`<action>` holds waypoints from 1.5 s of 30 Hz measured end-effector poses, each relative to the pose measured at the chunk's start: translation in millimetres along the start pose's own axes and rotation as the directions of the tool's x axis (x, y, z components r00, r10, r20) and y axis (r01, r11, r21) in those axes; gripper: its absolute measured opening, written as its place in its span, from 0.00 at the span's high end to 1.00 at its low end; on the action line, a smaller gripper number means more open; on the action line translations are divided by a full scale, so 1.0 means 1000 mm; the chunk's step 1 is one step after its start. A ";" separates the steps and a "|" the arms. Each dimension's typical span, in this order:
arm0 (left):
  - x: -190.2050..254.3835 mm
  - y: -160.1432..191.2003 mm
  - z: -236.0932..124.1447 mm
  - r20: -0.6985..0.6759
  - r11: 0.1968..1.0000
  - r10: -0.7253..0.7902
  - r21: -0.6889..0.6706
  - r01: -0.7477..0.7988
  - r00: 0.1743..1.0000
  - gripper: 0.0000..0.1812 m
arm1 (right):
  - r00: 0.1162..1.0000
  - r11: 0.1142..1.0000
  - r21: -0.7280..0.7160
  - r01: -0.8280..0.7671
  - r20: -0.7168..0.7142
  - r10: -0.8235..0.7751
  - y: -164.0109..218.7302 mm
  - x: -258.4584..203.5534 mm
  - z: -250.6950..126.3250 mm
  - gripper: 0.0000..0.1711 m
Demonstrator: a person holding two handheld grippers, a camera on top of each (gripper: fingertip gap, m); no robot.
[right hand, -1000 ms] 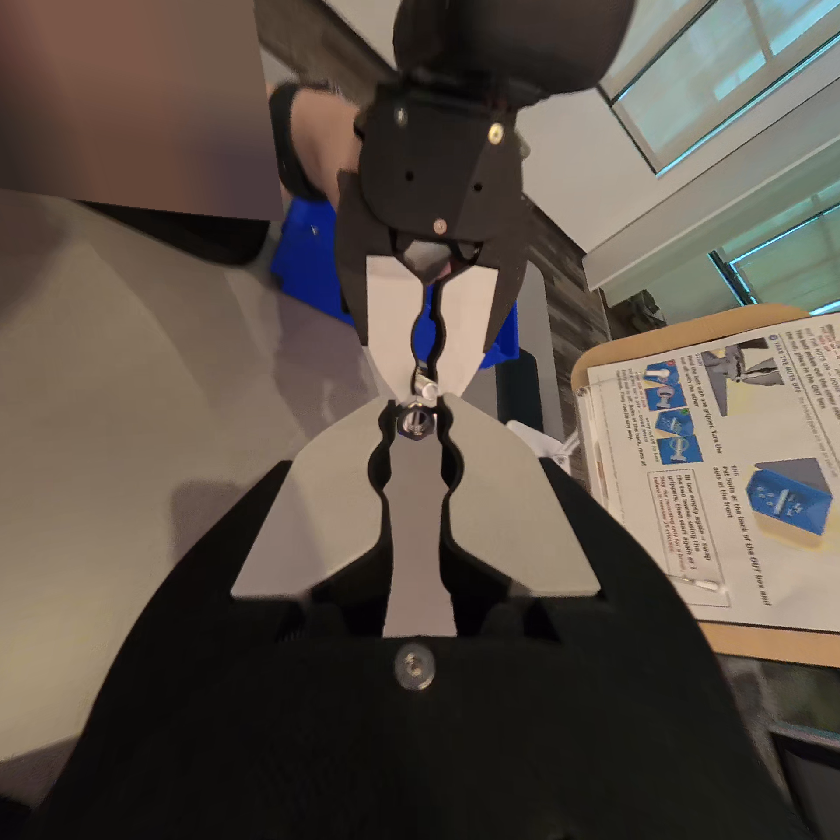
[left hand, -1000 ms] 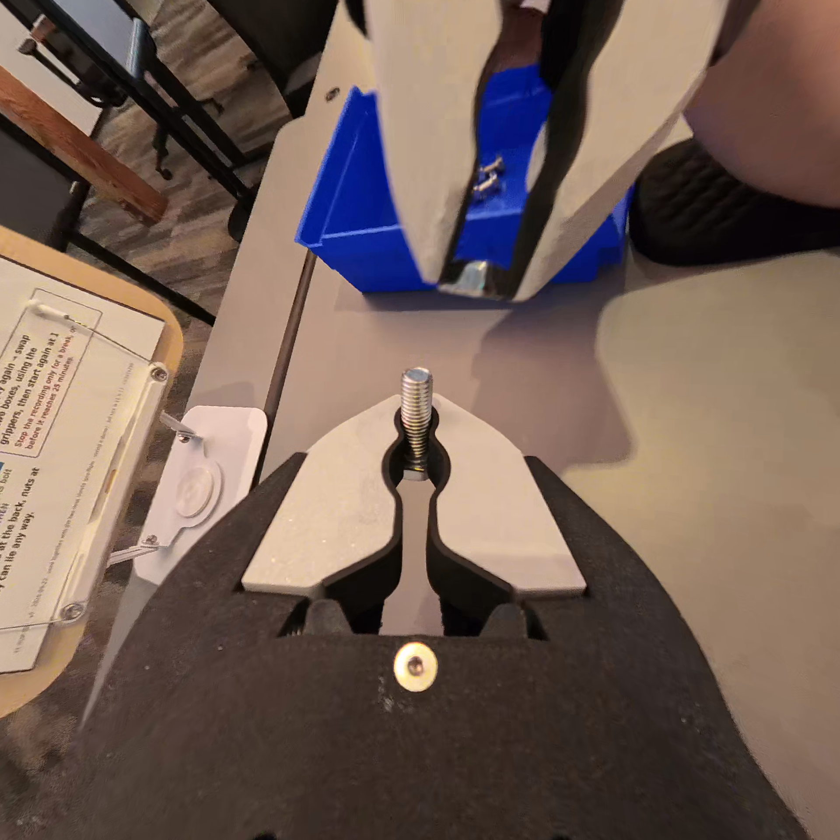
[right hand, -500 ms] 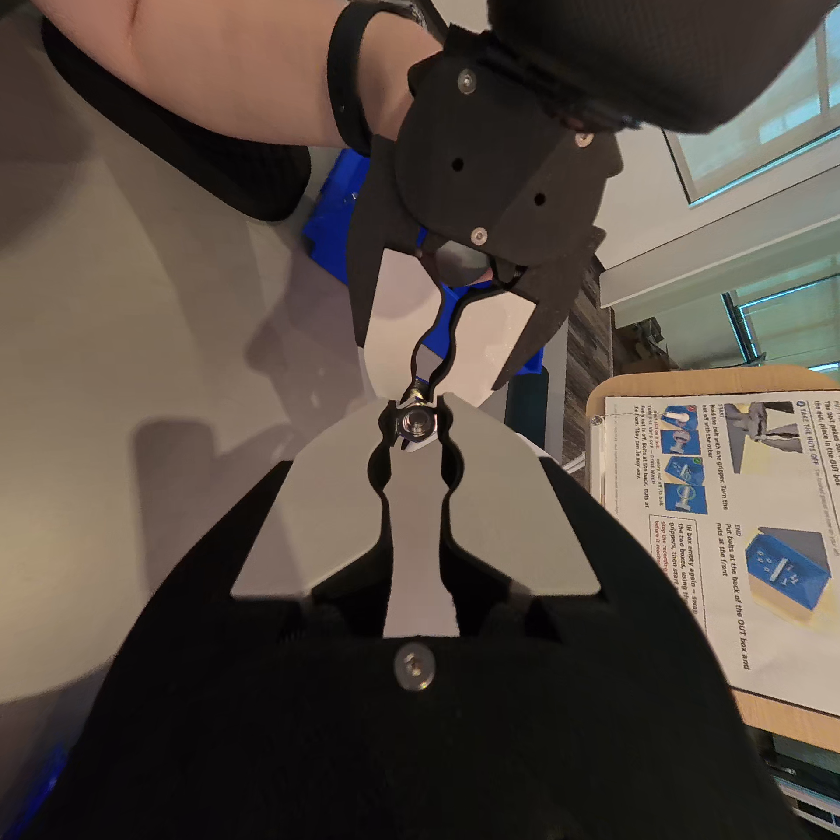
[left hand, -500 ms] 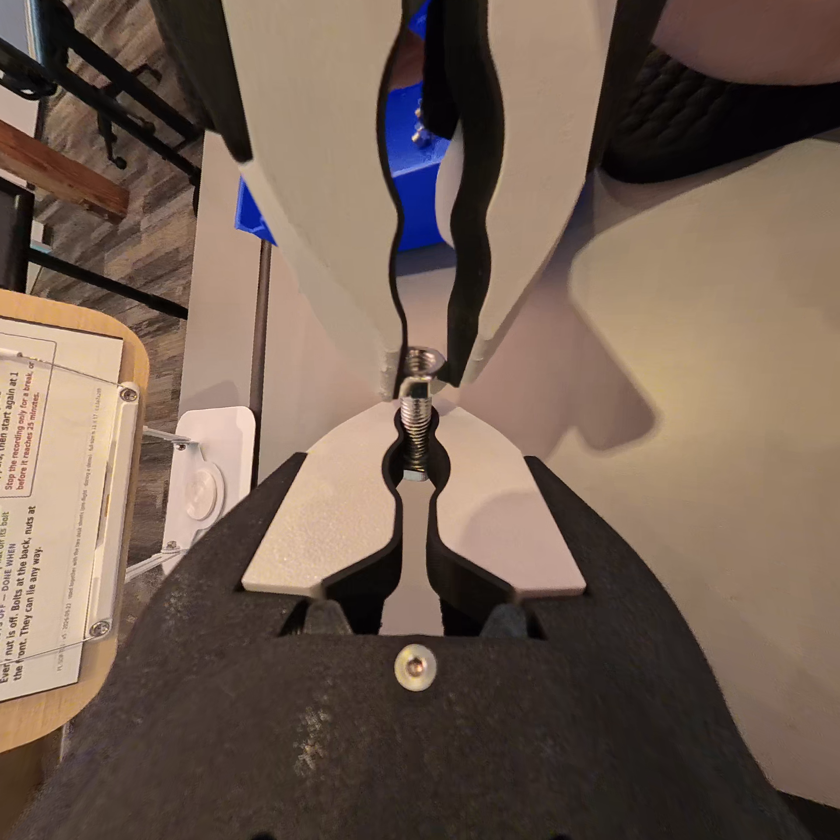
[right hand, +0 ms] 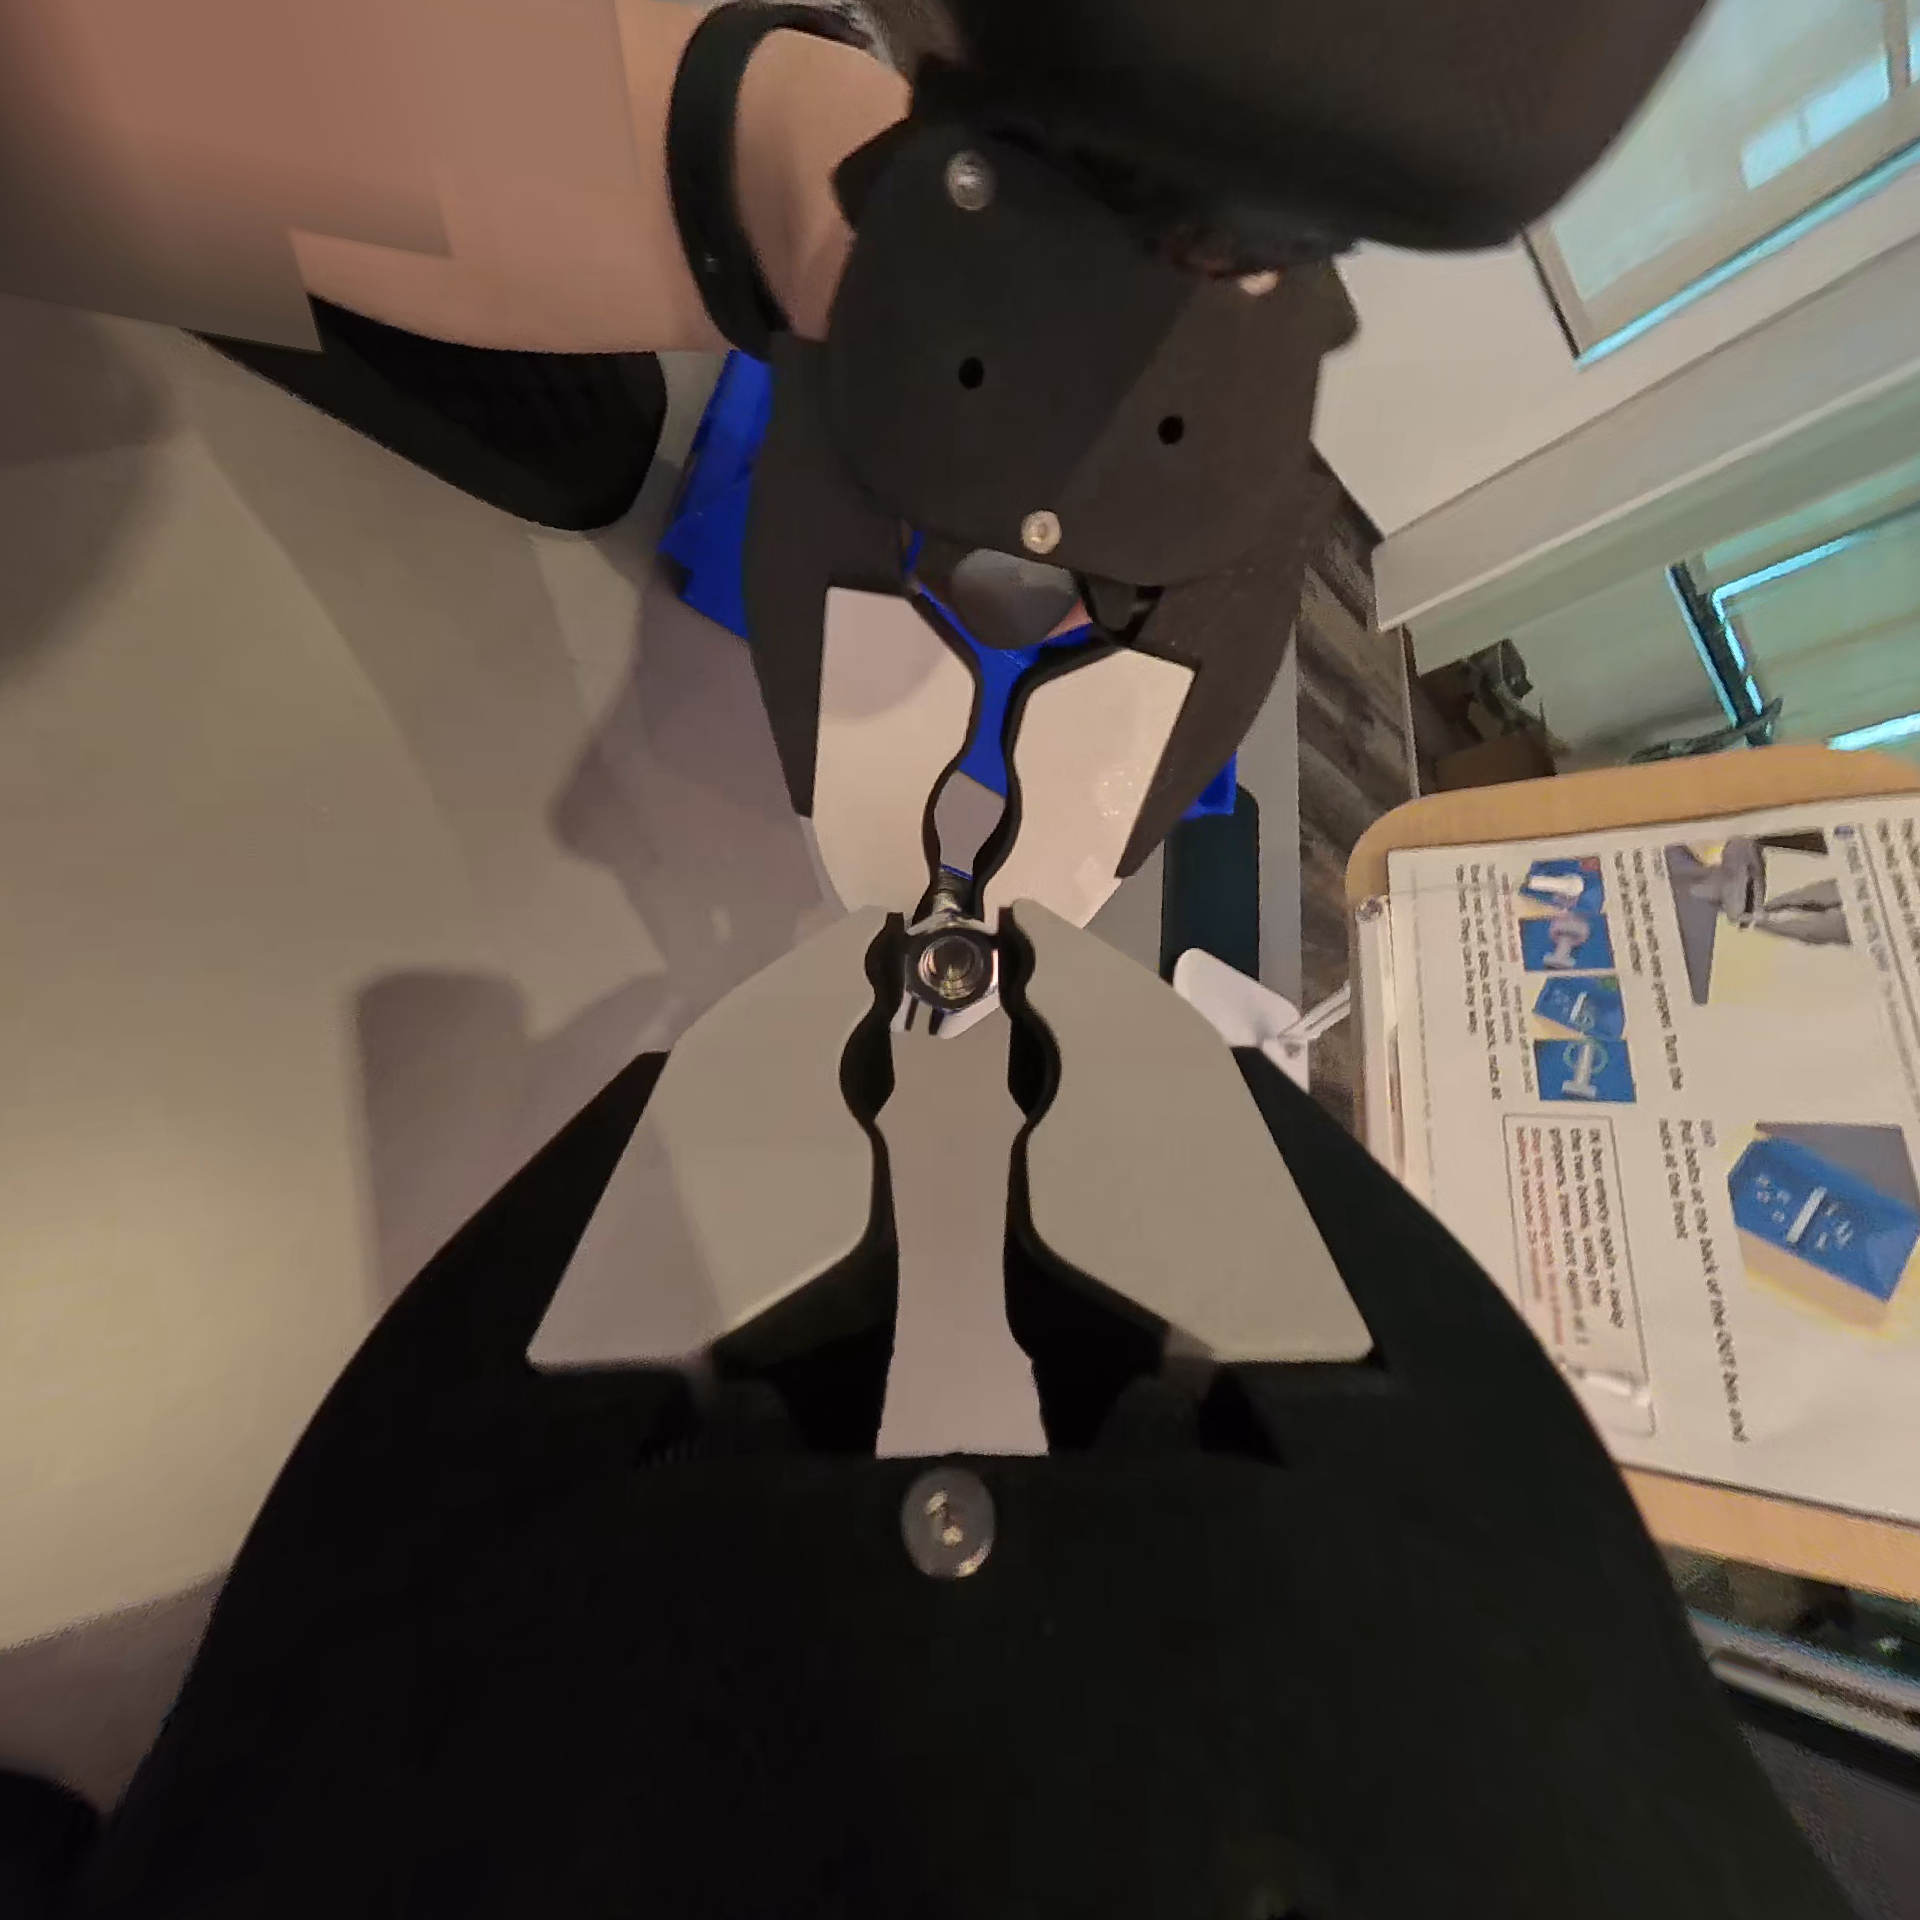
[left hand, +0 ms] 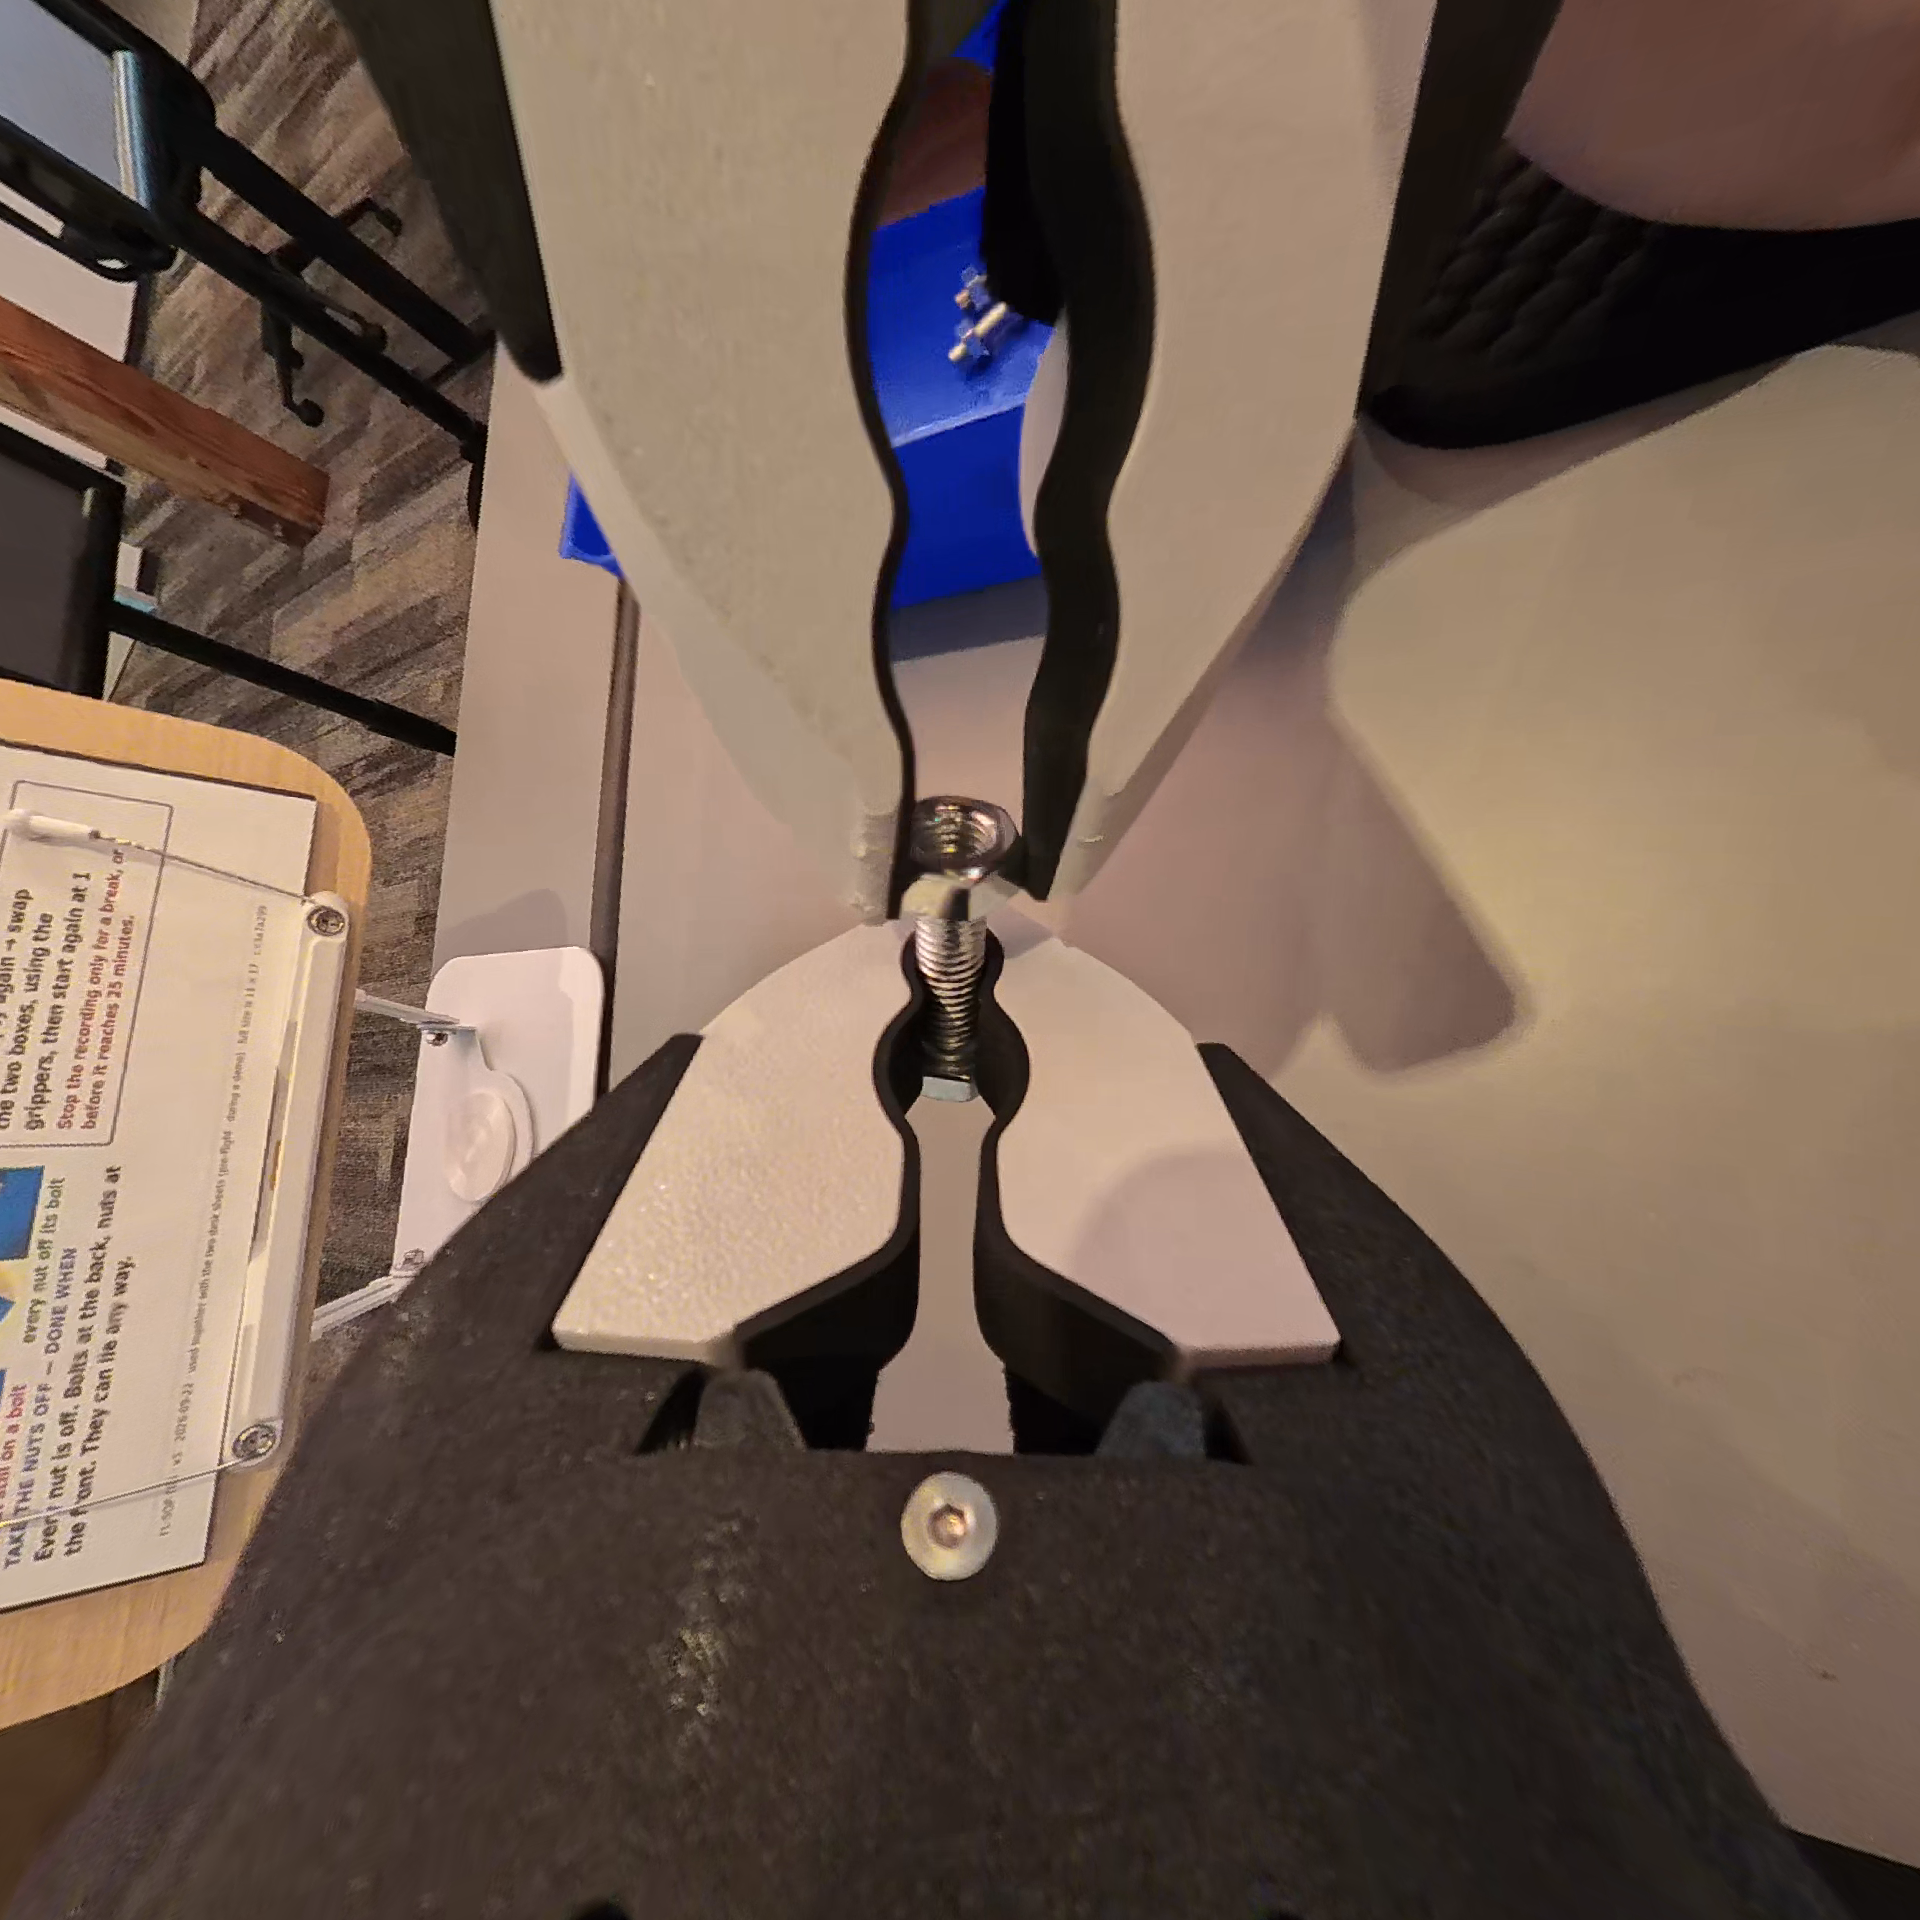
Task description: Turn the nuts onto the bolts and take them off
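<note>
In the left wrist view my left gripper [left hand: 951, 961] is shut on a silver bolt [left hand: 948, 1003], its threaded end pointing away from me. My right gripper [left hand: 961, 873] comes in from above, shut on a silver hex nut [left hand: 954, 834] that sits at the bolt's tip. In the right wrist view my right gripper [right hand: 948, 923] holds the nut [right hand: 948, 977], and I look through its hole. The left gripper [right hand: 956, 883] faces it with the bolt [right hand: 948, 902] touching the nut. How far the nut is threaded on is hidden.
A blue bin [left hand: 935, 436] with loose bolts [left hand: 982, 322] stands behind on the grey table [left hand: 1610, 1039]; it also shows in the right wrist view [right hand: 717, 499]. An instruction sheet on a wooden board [left hand: 114, 1143] and a white holder [left hand: 509, 1049] lie left. A person's wrist [right hand: 790, 208] holds the left gripper. Some 5 centimeters of space lies between my two pairs of fingers.
The right gripper has brought the nut from above the bolt down onto its tip. Both grippers stayed shut, and the left gripper turned a little with the bolt.
</note>
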State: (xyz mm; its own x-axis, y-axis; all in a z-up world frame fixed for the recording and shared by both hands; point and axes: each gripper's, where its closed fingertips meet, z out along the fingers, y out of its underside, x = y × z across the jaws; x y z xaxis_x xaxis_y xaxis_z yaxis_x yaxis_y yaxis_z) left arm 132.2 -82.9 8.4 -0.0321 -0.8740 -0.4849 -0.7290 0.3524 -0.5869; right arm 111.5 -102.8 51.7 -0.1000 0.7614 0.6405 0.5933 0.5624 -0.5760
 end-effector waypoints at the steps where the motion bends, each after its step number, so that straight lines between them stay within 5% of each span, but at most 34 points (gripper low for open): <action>1: -0.003 0.000 0.000 0.020 1.000 -0.006 -0.005 0.006 1.000 0.98 | 0.999 0.999 -0.009 -0.033 -0.010 0.033 0.001 0.003 0.000 0.90; 7: -0.024 0.000 -0.005 0.121 0.992 -0.125 0.001 0.126 0.985 0.98 | 0.946 0.948 0.024 -0.319 -0.052 0.320 0.000 0.026 0.000 0.90; 12: -0.040 0.002 -0.012 0.247 0.986 -0.156 -0.020 0.165 0.957 0.98 | 0.778 0.776 0.097 -0.623 -0.030 0.628 0.000 0.042 0.002 0.90; 16: -0.048 0.006 -0.014 0.299 0.978 -0.188 -0.028 0.206 0.936 0.98 | 0.699 0.700 0.132 -0.702 -0.057 0.712 0.001 0.050 0.005 0.90; 37: -0.048 -0.003 -0.022 0.239 0.968 -0.250 0.064 0.242 0.938 0.98 | 0.761 0.756 0.203 -0.622 -0.072 0.645 -0.011 0.056 -0.001 0.83; 45: -0.035 -0.031 -0.044 0.000 0.916 -0.283 0.297 0.271 0.959 0.98 | 0.924 0.896 0.318 -0.311 -0.121 0.364 -0.033 0.054 -0.037 0.78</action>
State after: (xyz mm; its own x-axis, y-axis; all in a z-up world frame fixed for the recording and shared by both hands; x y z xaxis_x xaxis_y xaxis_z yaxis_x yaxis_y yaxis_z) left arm 125.4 -78.1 71.8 0.1753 -0.9381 -0.2986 -0.4732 0.1857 -0.8612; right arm 115.8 -92.5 124.1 0.2200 0.8688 0.4435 0.3088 0.3692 -0.8765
